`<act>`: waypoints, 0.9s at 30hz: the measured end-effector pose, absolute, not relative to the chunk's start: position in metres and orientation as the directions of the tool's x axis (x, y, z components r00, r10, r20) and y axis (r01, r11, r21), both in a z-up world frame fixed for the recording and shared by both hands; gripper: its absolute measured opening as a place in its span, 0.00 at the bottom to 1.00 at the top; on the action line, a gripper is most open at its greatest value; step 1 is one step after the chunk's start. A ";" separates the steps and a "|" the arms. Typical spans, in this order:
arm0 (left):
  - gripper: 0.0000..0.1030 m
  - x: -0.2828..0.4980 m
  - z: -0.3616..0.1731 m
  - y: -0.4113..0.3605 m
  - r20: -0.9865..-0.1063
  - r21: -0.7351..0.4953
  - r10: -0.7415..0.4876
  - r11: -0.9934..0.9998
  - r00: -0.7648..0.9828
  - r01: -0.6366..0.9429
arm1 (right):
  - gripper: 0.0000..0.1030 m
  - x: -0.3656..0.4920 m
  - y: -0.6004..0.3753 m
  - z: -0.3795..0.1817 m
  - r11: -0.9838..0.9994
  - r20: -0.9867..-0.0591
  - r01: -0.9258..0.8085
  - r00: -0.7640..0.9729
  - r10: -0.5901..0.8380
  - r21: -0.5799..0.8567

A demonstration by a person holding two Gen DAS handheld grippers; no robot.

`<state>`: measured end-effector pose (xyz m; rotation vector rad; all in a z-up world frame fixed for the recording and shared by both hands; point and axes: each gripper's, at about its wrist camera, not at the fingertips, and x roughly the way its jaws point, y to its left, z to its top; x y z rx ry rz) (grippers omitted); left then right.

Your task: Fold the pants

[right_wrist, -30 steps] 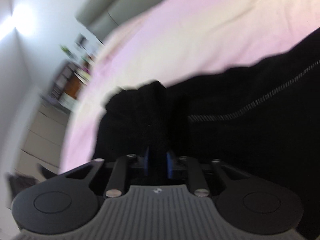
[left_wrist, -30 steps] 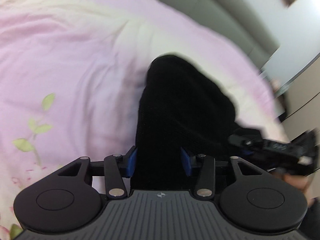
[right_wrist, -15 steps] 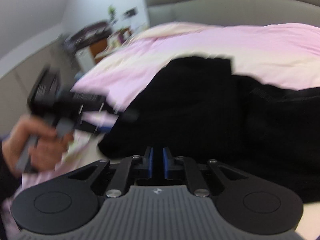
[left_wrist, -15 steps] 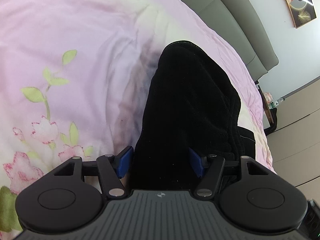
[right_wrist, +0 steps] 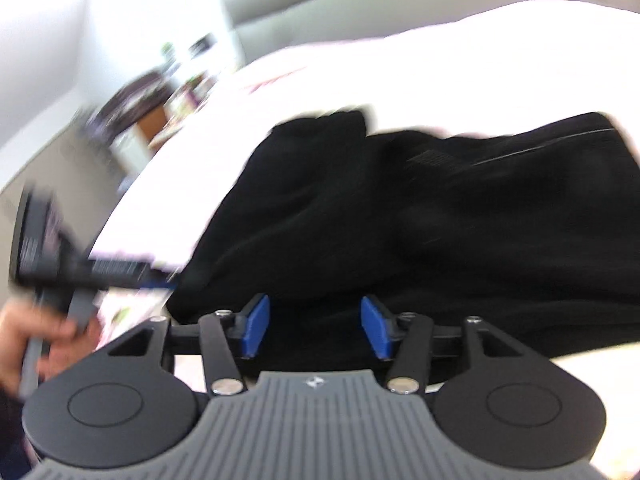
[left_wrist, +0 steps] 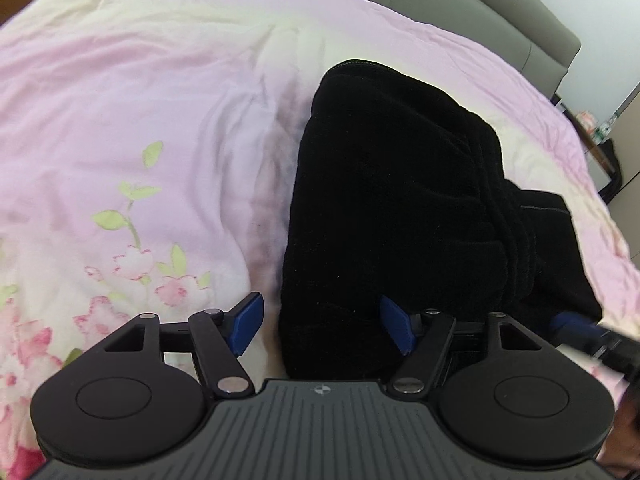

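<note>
Black pants [left_wrist: 392,208] lie folded in a thick bundle on the pink floral duvet [left_wrist: 140,92]. My left gripper [left_wrist: 322,328] hovers at the bundle's near end, jaws opening. Its left pad stands over bare bedding and its right pad over cloth, and neither presses. The right wrist view is blurred. There the pants [right_wrist: 420,216] spread across the bed, and my right gripper [right_wrist: 316,330] is at their near edge, jaws opening, dark cloth behind the gap and nothing pinched. The other gripper [right_wrist: 80,268] shows at the left, held by a hand [right_wrist: 24,332].
A grey padded headboard [left_wrist: 480,12] runs along the far side of the bed. A cluttered bedside table [right_wrist: 152,96] and pale cabinets stand past the bed's edge. The right gripper's tip [left_wrist: 588,334] pokes in at the left wrist view's right edge.
The left jaws have spread off the pants end they gripped. The right gripper let go of the raised fold, shut empty, then opened, and swung round to face the bundle.
</note>
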<state>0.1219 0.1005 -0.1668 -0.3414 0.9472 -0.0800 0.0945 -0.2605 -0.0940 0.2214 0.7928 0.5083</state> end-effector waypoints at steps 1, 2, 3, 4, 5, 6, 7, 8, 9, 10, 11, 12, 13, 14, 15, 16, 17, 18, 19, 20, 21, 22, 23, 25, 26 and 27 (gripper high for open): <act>0.76 0.119 -0.162 0.097 -0.780 -0.296 -0.191 0.951 0.596 -0.083 | 0.54 0.096 -0.277 -0.089 0.874 -0.613 -0.308 0.624 0.484 0.376; 0.76 0.118 -0.158 0.094 -0.775 -0.276 -0.171 0.958 0.609 -0.083 | 0.56 0.097 -0.293 -0.085 0.886 -0.604 -0.267 0.654 0.455 0.379; 0.76 0.116 -0.153 0.090 -0.767 -0.259 -0.156 0.963 0.623 -0.079 | 0.60 0.098 -0.310 -0.082 0.897 -0.596 -0.219 0.683 0.422 0.384; 0.76 0.116 -0.147 0.085 -0.756 -0.244 -0.143 0.967 0.639 -0.072 | 0.62 0.099 -0.328 -0.080 0.903 -0.588 -0.167 0.710 0.388 0.395; 0.76 0.116 -0.143 0.081 -0.746 -0.235 -0.138 0.970 0.652 -0.063 | 0.62 0.099 -0.347 -0.079 0.905 -0.579 -0.109 0.735 0.353 0.412; 0.76 0.116 -0.138 0.077 -0.733 -0.231 -0.139 0.972 0.666 -0.052 | 0.62 0.099 -0.361 -0.080 0.900 -0.573 -0.061 0.752 0.325 0.431; 0.76 0.118 -0.134 0.073 -0.721 -0.231 -0.145 0.972 0.678 -0.038 | 0.62 0.095 -0.383 -0.082 0.886 -0.565 0.001 0.771 0.294 0.464; 0.76 0.120 -0.131 0.069 -0.711 -0.234 -0.152 0.972 0.687 -0.027 | 0.62 0.094 -0.398 -0.085 0.866 -0.555 0.054 0.786 0.270 0.498; 0.76 0.122 -0.128 0.064 -0.704 -0.235 -0.159 0.972 0.692 -0.015 | 0.64 0.092 -0.415 -0.088 0.835 -0.547 0.110 0.800 0.248 0.539; 0.76 0.126 -0.127 0.059 -0.702 -0.233 -0.164 0.972 0.693 -0.006 | 0.65 0.092 -0.424 -0.092 0.811 -0.545 0.154 0.808 0.226 0.564; 0.76 0.130 -0.126 0.053 -0.706 -0.231 -0.168 0.973 0.688 0.001 | 0.66 0.092 -0.431 -0.095 0.798 -0.548 0.191 0.813 0.198 0.572; 0.76 0.133 -0.126 0.048 -0.711 -0.234 -0.177 0.972 0.680 0.007 | 0.66 0.092 -0.435 -0.098 0.794 -0.553 0.223 0.817 0.165 0.566; 0.76 0.137 -0.128 0.042 -0.716 -0.244 -0.190 0.970 0.672 0.014 | 0.66 0.092 -0.440 -0.101 0.793 -0.560 0.250 0.817 0.134 0.555; 0.76 0.140 -0.129 0.037 -0.717 -0.254 -0.202 0.967 0.667 0.019 | 0.66 0.091 -0.449 -0.102 0.787 -0.567 0.275 0.816 0.113 0.552; 0.76 0.142 -0.129 0.032 -0.716 -0.261 -0.210 0.965 0.666 0.024 | 0.66 0.092 -0.455 -0.105 0.773 -0.570 0.294 0.815 0.105 0.562; 0.76 0.144 -0.130 0.026 -0.714 -0.262 -0.216 0.965 0.666 0.033 | 0.66 0.093 -0.458 -0.108 0.754 -0.574 0.310 0.811 0.108 0.579; 0.76 0.145 -0.130 0.019 -0.713 -0.258 -0.222 0.965 0.666 0.045 | 0.66 0.094 -0.462 -0.112 0.737 -0.577 0.318 0.808 0.119 0.597; 0.76 0.146 -0.131 0.011 -0.713 -0.252 -0.226 0.966 0.664 0.059 | 0.67 0.095 -0.466 -0.116 0.723 -0.582 0.323 0.802 0.133 0.611; 0.76 0.149 -0.132 0.005 -0.714 -0.245 -0.230 0.967 0.662 0.072 | 0.67 0.100 -0.466 -0.122 0.717 -0.596 0.328 0.789 0.151 0.615; 0.76 0.151 -0.133 0.000 -0.715 -0.241 -0.232 0.967 0.659 0.079 | 0.67 0.104 -0.466 -0.126 0.717 -0.613 0.335 0.773 0.161 0.611; 0.76 0.154 -0.135 -0.005 -0.717 -0.241 -0.232 0.967 0.658 0.079 | 0.67 0.107 -0.465 -0.131 0.717 -0.627 0.345 0.761 0.164 0.606; 0.76 0.157 -0.137 -0.007 -0.717 -0.244 -0.230 0.967 0.657 0.073 | 0.67 0.107 -0.468 -0.136 0.712 -0.642 0.359 0.749 0.165 0.603; 0.76 0.159 -0.137 -0.009 -0.717 -0.249 -0.231 0.966 0.658 0.067 | 0.67 0.108 -0.469 -0.140 0.703 -0.651 0.375 0.741 0.164 0.605; 0.76 0.160 -0.135 -0.012 -0.711 -0.264 -0.239 0.962 0.661 0.065 | 0.67 0.107 -0.474 -0.147 0.663 -0.652 0.402 0.738 0.173 0.631; 0.76 0.161 -0.135 -0.013 -0.709 -0.266 -0.242 0.962 0.662 0.068 | 0.67 0.106 -0.478 -0.151 0.634 -0.647 0.414 0.740 0.183 0.653; 0.76 0.161 -0.133 -0.015 -0.708 -0.263 -0.243 0.962 0.664 0.071 | 0.67 0.104 -0.481 -0.154 0.607 -0.641 0.422 0.743 0.194 0.673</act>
